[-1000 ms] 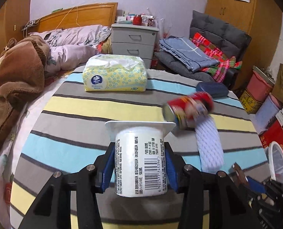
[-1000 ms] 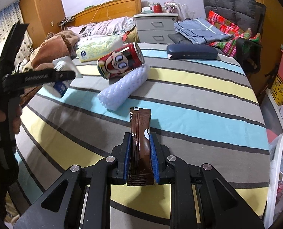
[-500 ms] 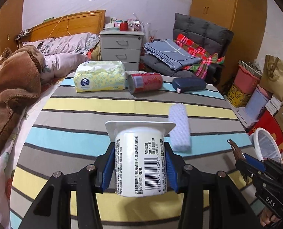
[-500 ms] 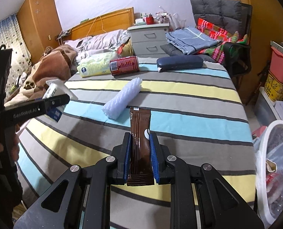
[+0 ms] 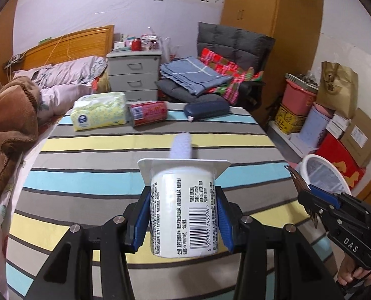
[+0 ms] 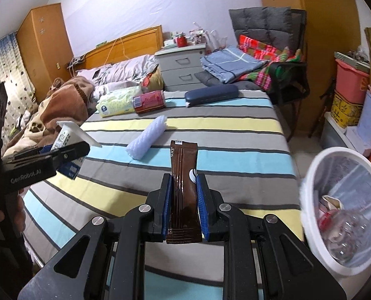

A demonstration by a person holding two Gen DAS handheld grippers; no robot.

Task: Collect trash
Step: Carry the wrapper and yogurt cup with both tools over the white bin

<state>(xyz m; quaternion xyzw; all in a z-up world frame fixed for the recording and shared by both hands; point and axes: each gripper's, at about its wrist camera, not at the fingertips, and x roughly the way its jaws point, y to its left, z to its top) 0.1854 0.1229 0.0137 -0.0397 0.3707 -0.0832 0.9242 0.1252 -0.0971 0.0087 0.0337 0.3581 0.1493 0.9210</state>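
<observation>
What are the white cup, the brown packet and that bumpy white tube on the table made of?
The white barcode-printed yogurt cup looks like thin matte plastic, with a flat flanged rim. The glossy dark brown sachet seems to be plastic or foil film: it shines and has crimped ends. The white ribbed tube looks like soft foam netting, judging by its woven, translucent texture.
</observation>
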